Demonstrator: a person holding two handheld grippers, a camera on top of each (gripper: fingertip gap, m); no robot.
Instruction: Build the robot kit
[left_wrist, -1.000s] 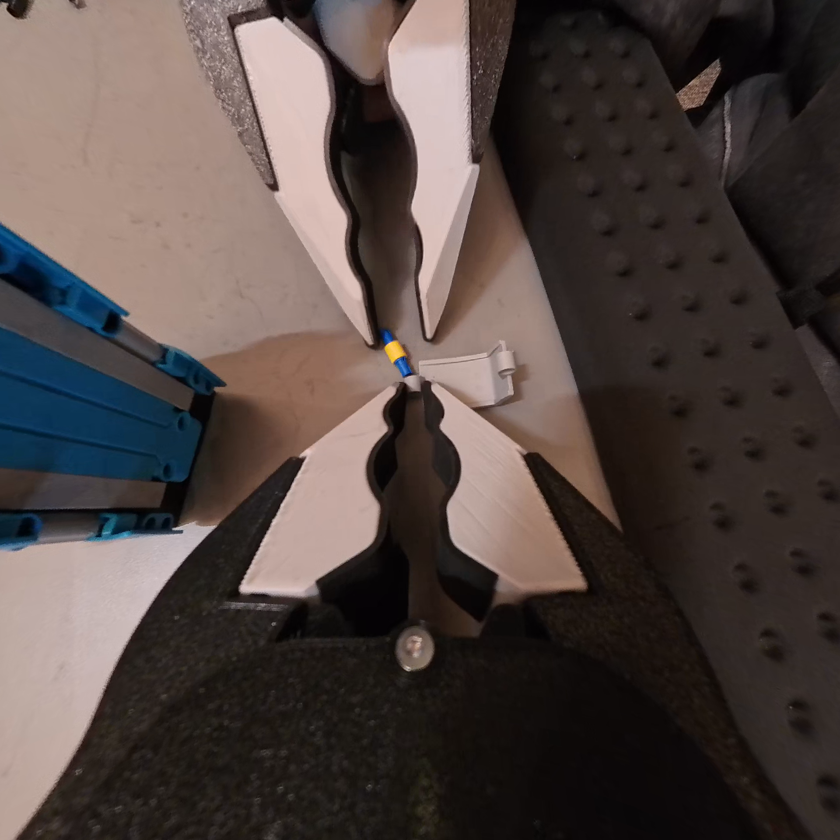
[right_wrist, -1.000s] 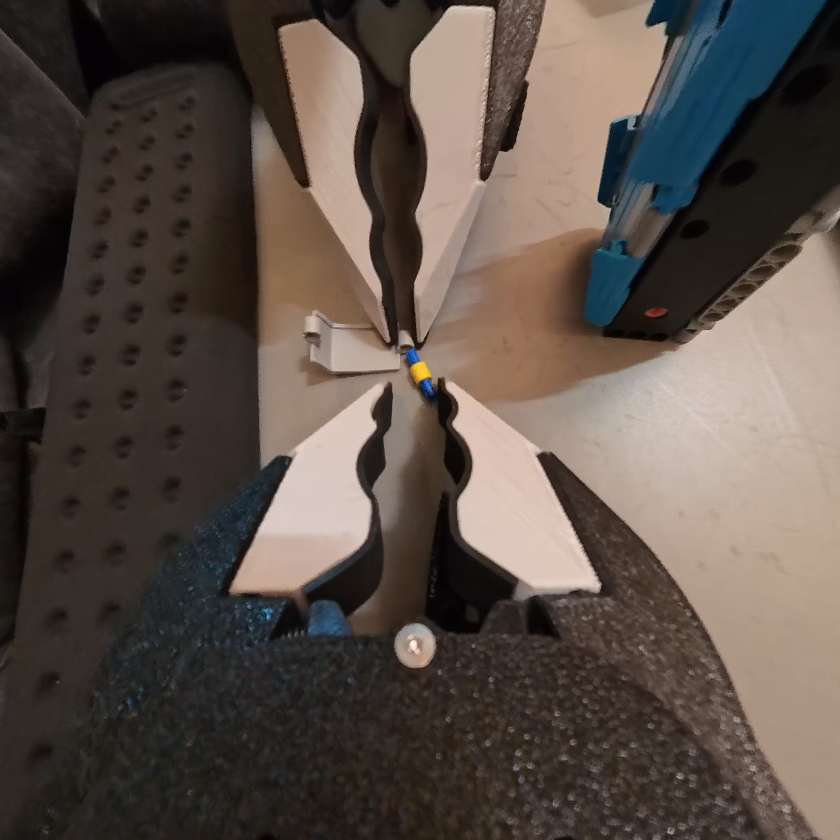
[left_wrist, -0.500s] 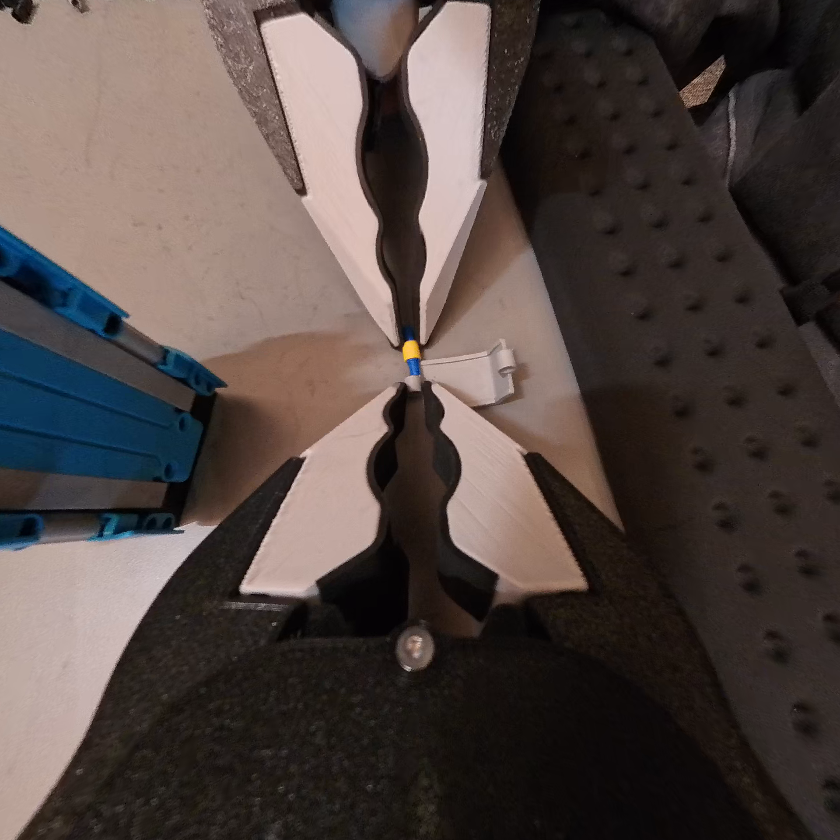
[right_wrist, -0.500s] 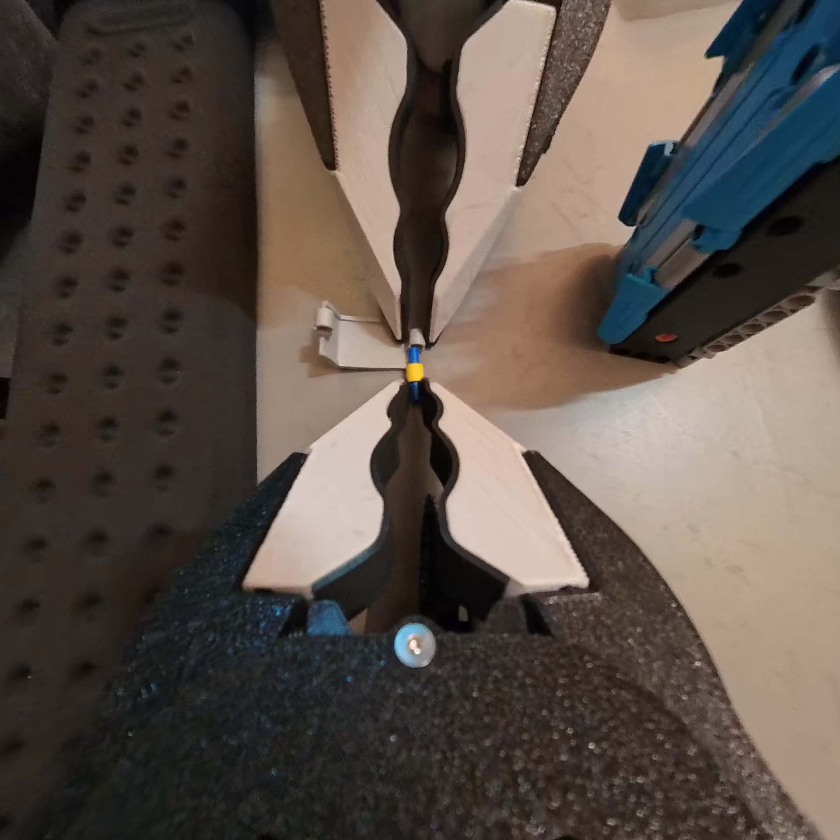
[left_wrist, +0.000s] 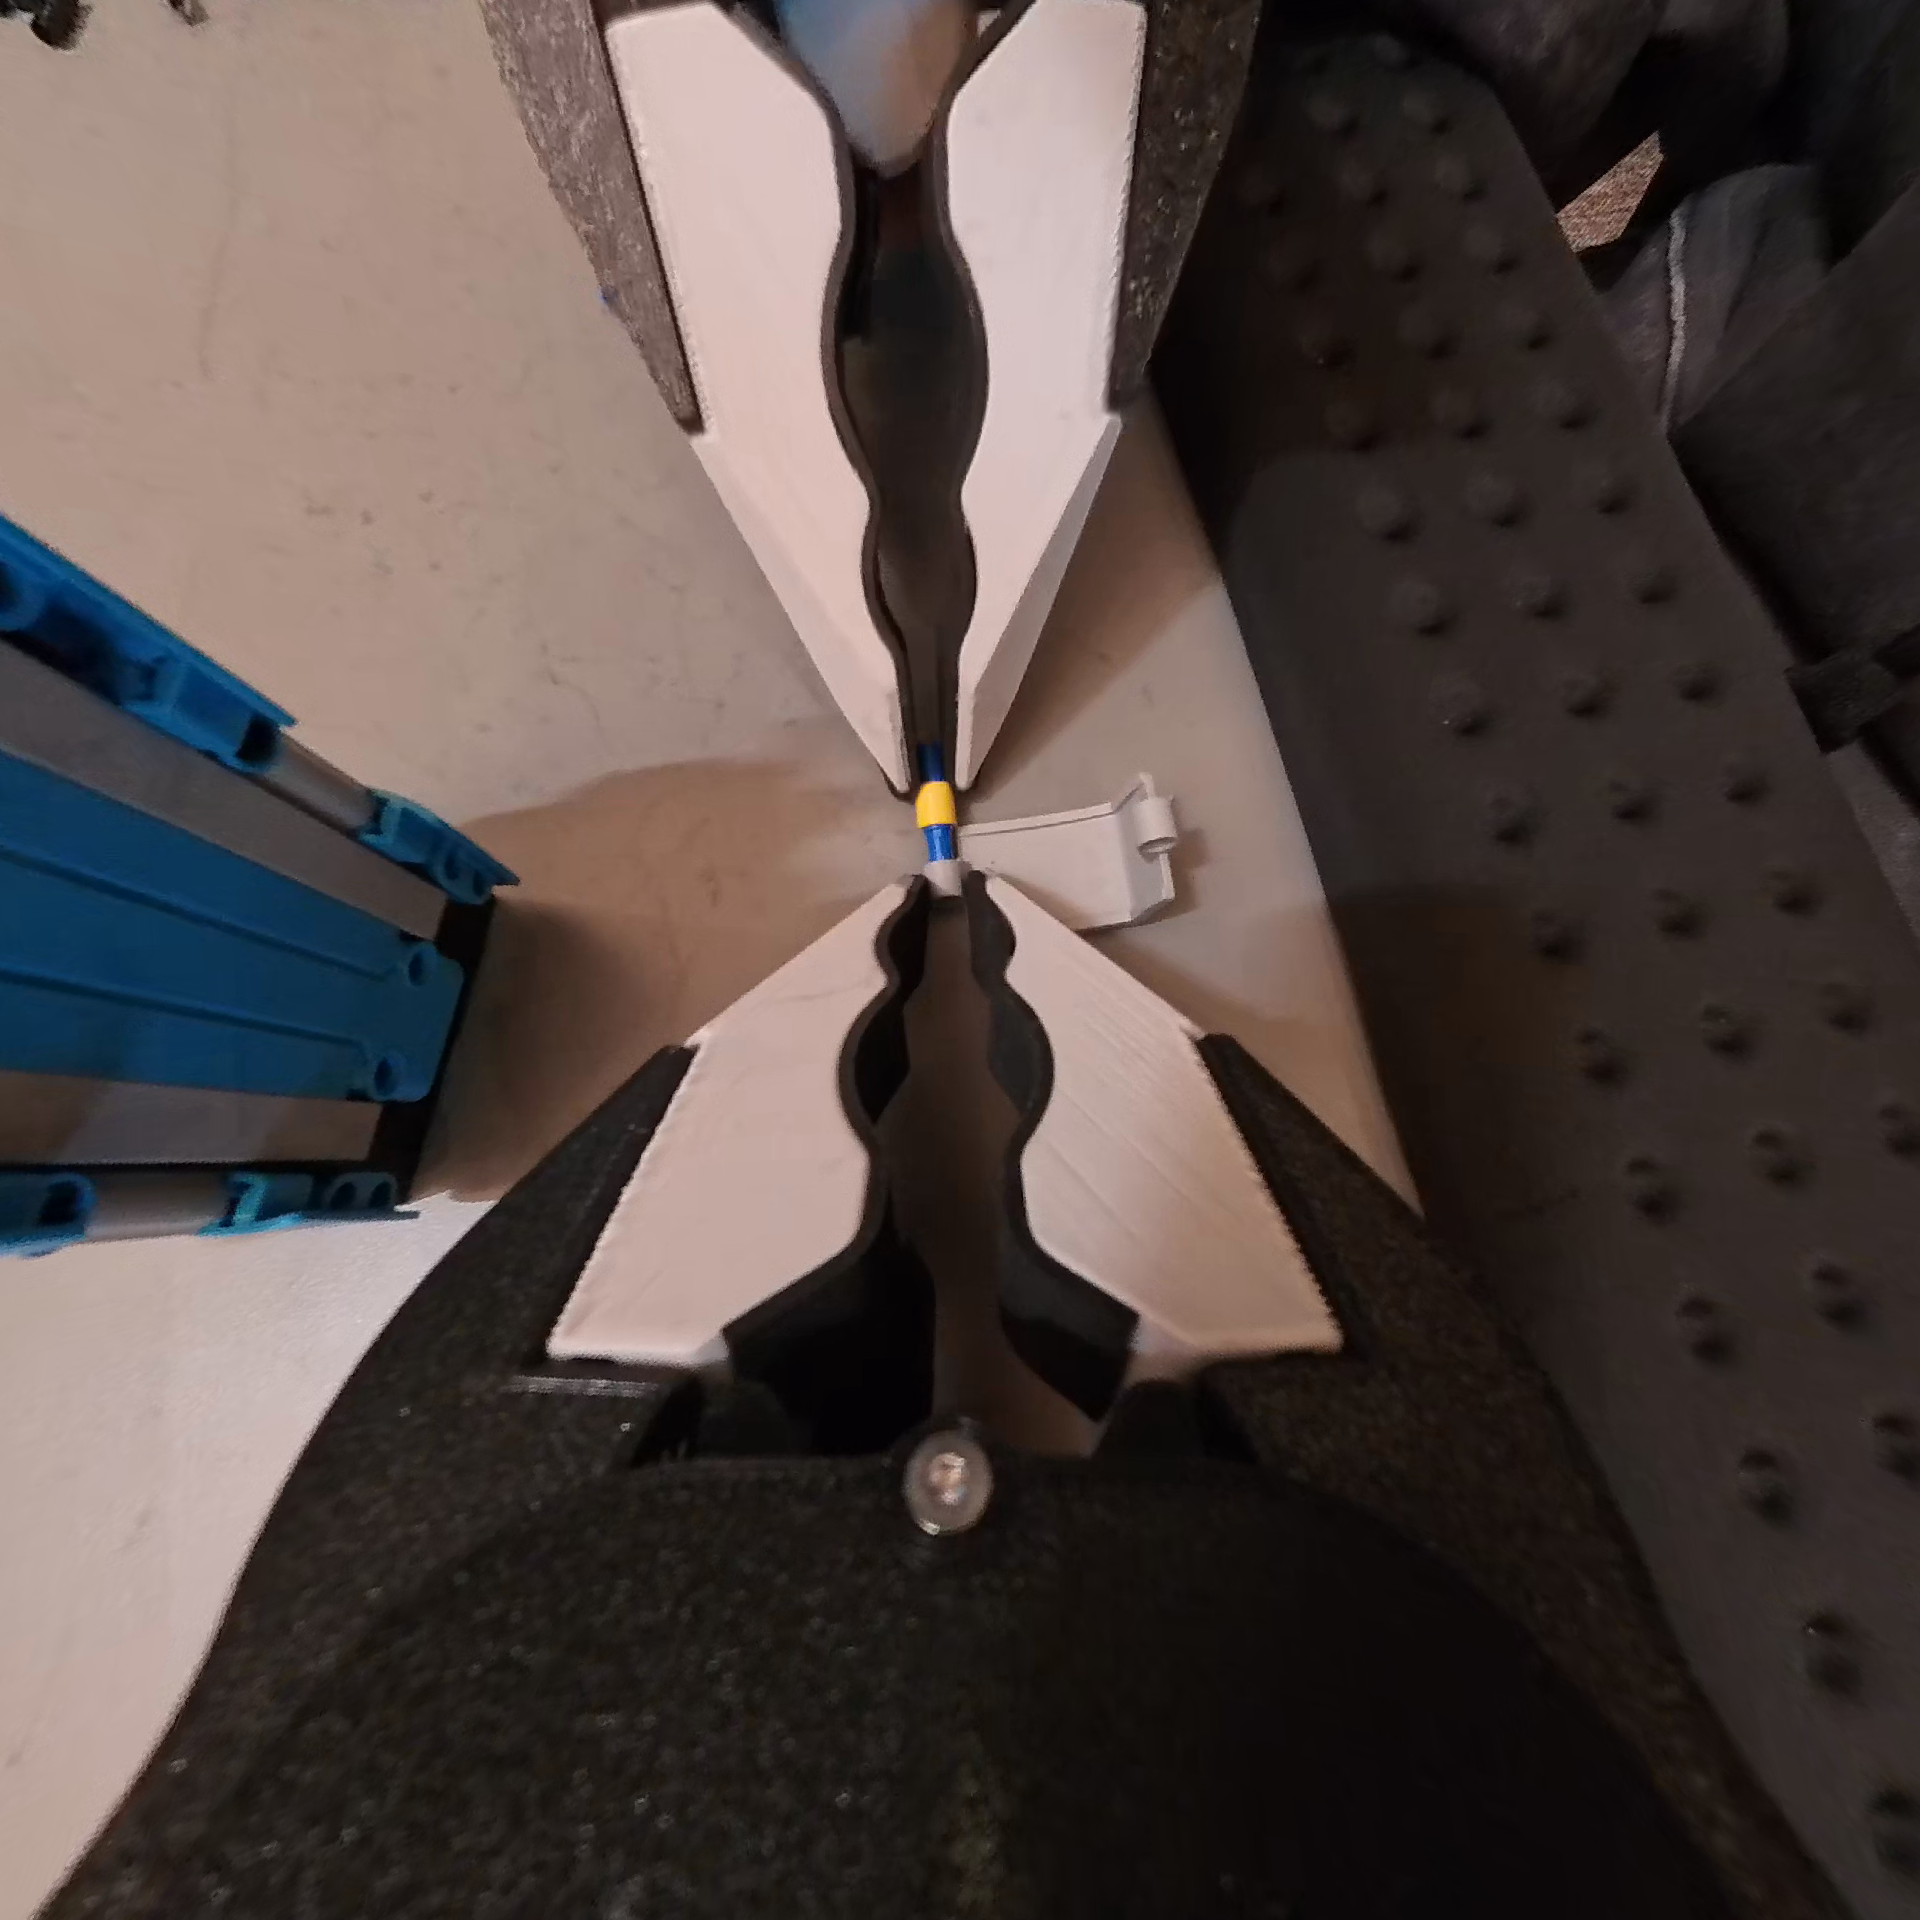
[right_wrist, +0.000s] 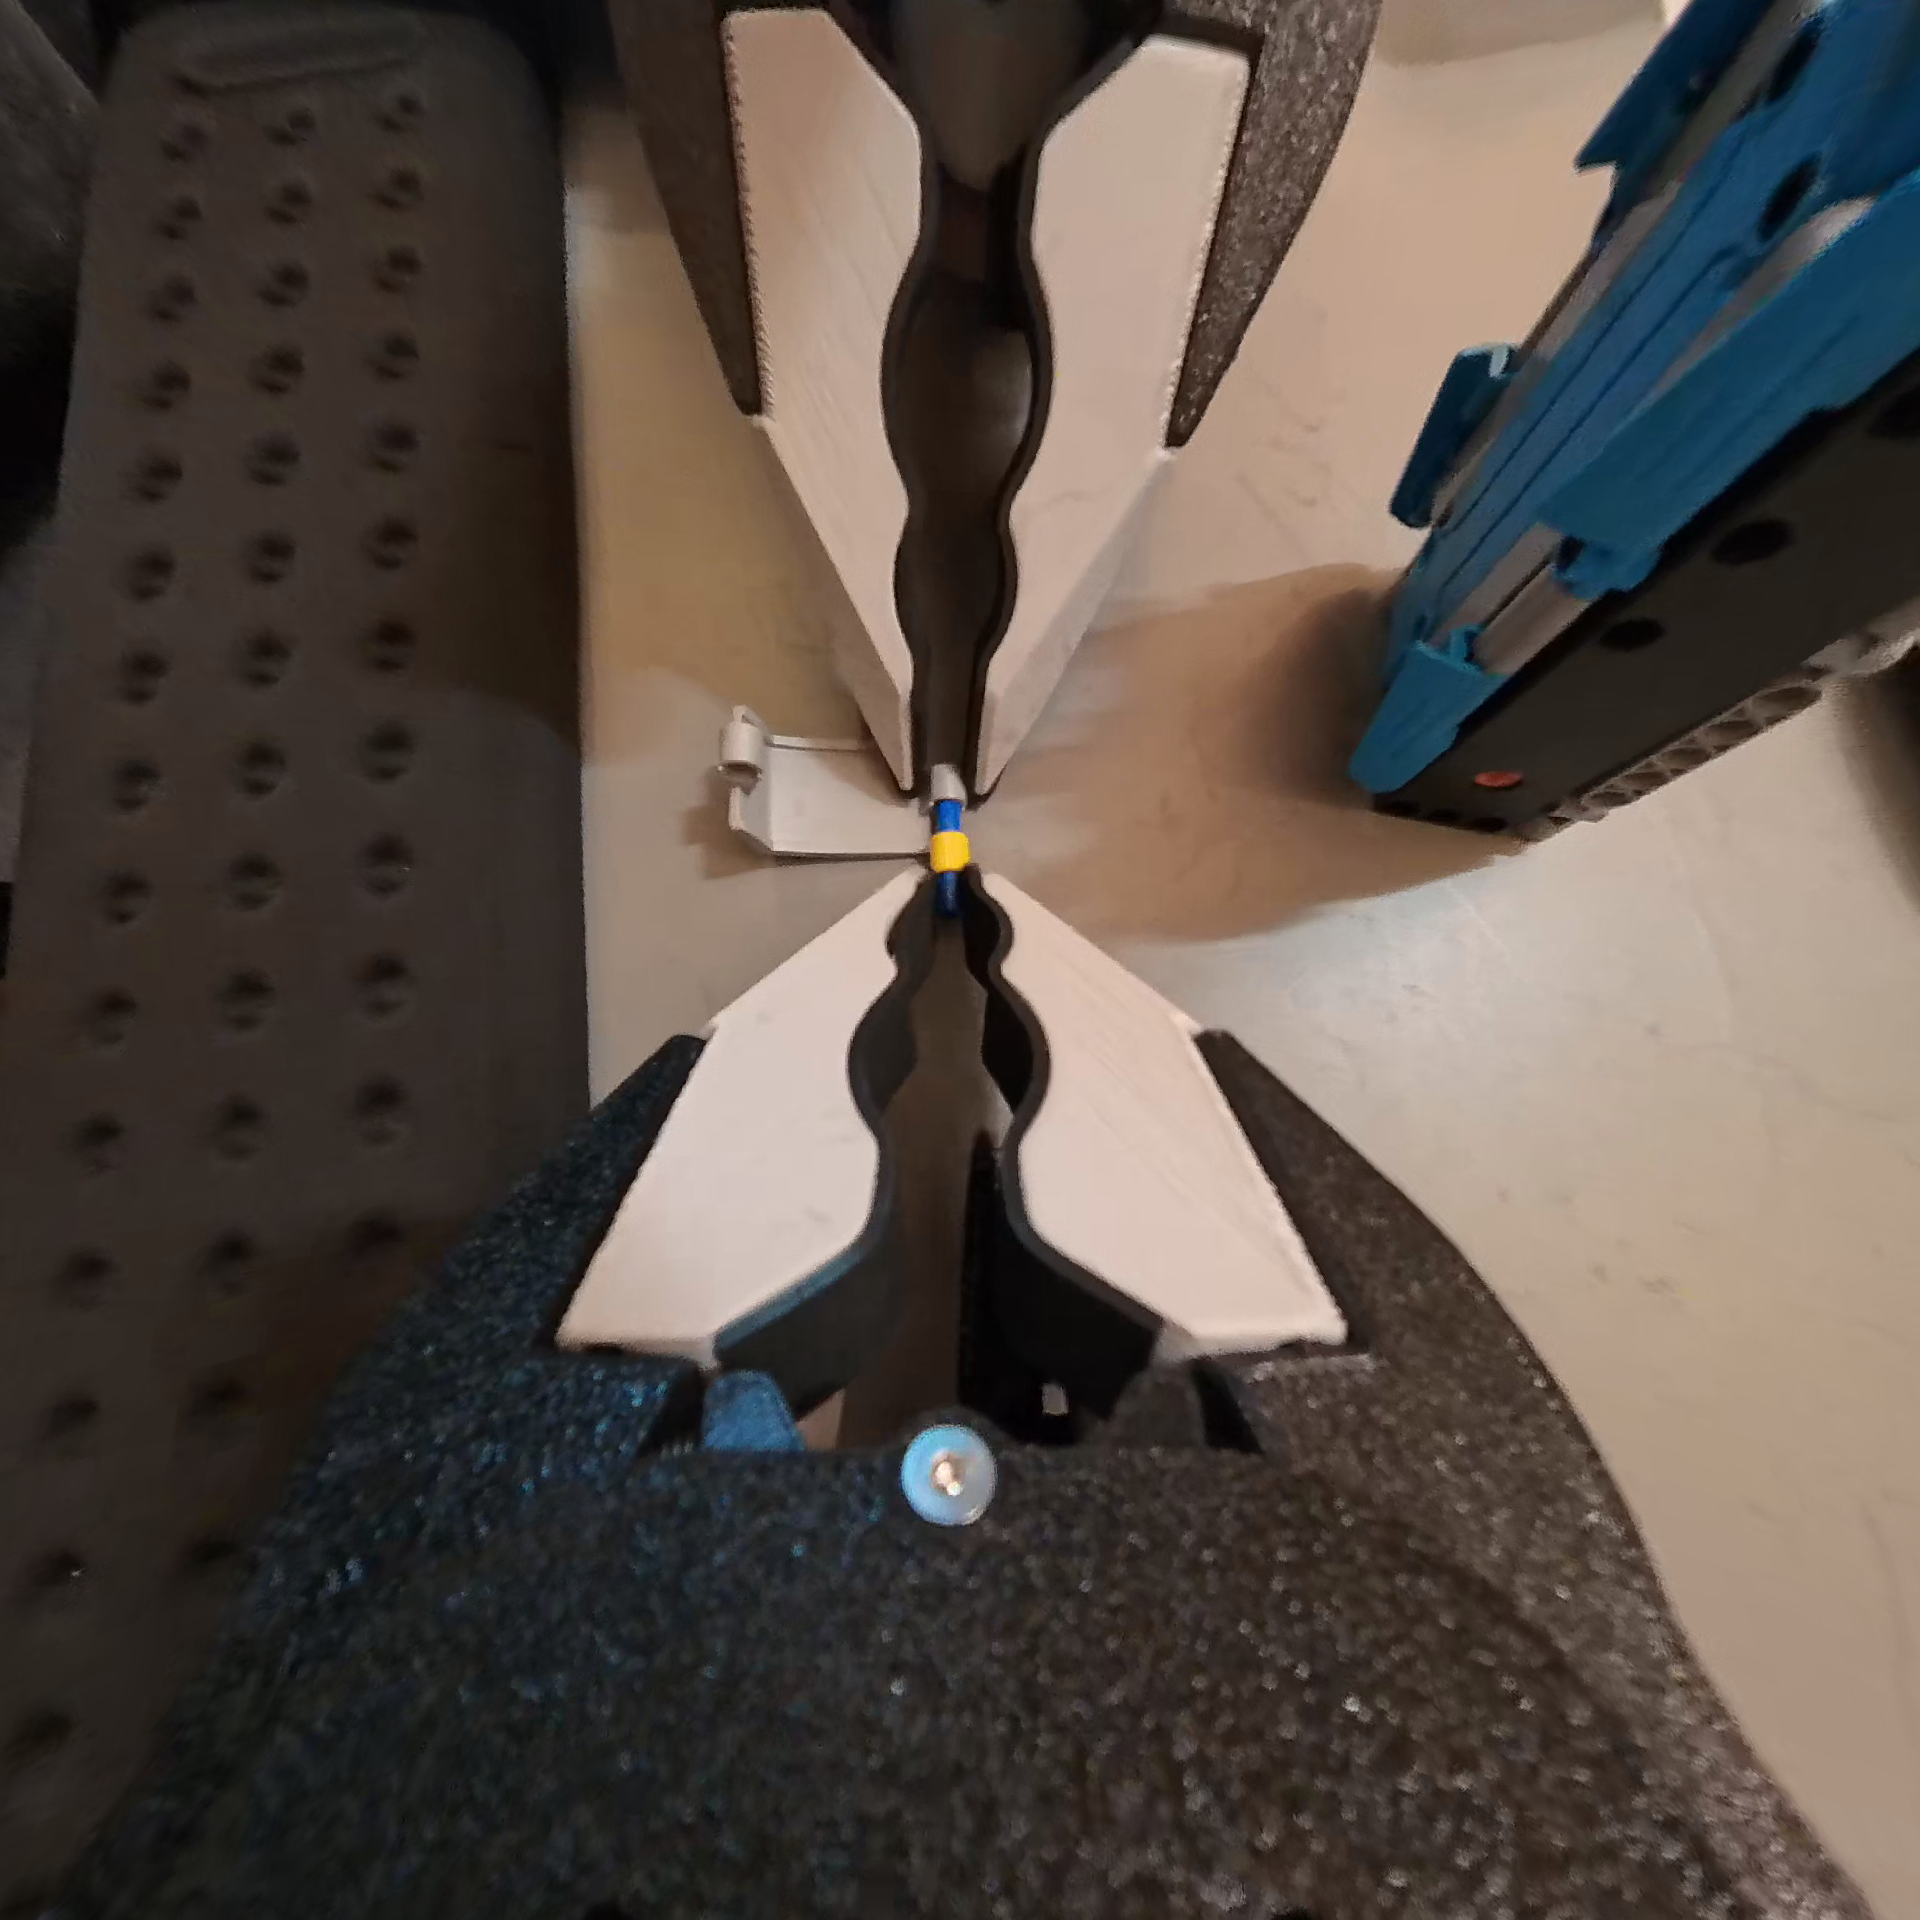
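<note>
Left of the left gripper (left_wrist: 943, 881) stands a blue and grey ribbed plastic block (left_wrist: 208, 935) on the beige counter (left_wrist: 312, 364). Both grippers pinch one small blue rod with a yellow band (left_wrist: 935, 805): left clamps its grey end, right gripper (right_wrist: 948, 896) its blue end. Just right lies a flat grey plastic clip (left_wrist: 1091, 857), beside a dark dimpled foam mat (left_wrist: 1558, 831).

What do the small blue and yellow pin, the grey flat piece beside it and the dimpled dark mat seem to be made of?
Blue and yellow pin: looks like glossy hard plastic; saturated colour, small highlights.
Grey flat piece: probably matte moulded plastic; even colour, crisp hinge-like knuckle on one edge.
Dimpled dark mat: seems soft foam or rubber; dull surface, rounded edges, regular bumps. Which of the two is unclear.
</note>
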